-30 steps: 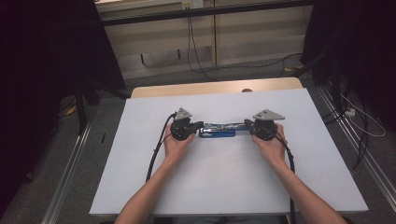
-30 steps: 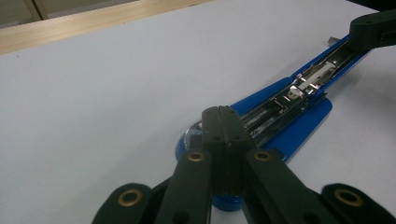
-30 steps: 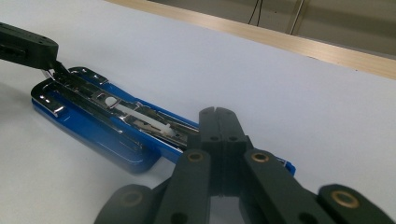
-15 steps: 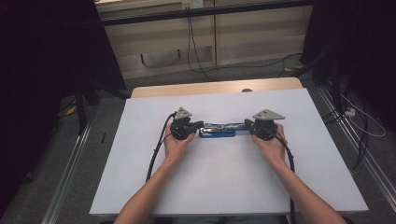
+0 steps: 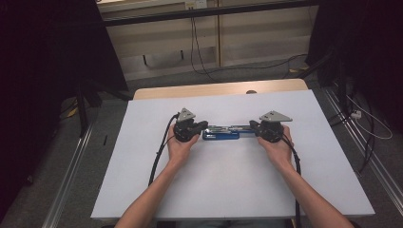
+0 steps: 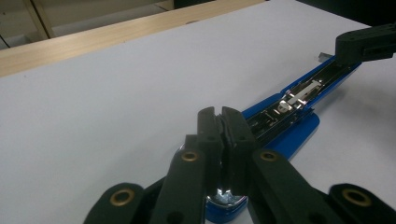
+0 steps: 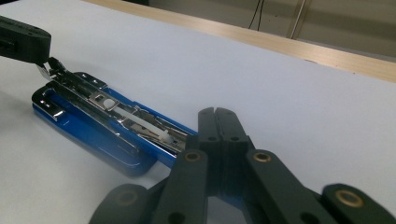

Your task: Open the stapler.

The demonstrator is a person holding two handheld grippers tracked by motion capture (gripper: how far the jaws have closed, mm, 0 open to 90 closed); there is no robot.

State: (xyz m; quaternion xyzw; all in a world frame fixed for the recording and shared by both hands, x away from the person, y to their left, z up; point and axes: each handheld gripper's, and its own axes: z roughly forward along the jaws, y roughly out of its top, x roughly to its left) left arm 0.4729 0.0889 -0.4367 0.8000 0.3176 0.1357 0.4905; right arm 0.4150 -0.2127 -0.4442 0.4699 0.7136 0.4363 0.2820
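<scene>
A blue stapler (image 5: 221, 135) lies swung open flat on the white table top (image 5: 228, 190), its metal staple channel facing up. My left gripper (image 5: 205, 126) is shut on the stapler's left end. In the left gripper view its jaws (image 6: 222, 116) meet over a shiny metal tip, and the stapler (image 6: 289, 100) runs away to the upper right. My right gripper (image 5: 252, 126) is shut on the opposite end. The right gripper view has its jaws (image 7: 218, 116) closed over the blue end, with the stapler (image 7: 93, 116) stretching left toward the left gripper (image 7: 23, 44).
A wooden strip (image 5: 214, 89) borders the table's far edge. Black cables (image 5: 159, 156) trail from both grippers back along the forearms. Loose cables (image 5: 366, 121) lie on the floor to the right, and metal rails run along both sides of the table.
</scene>
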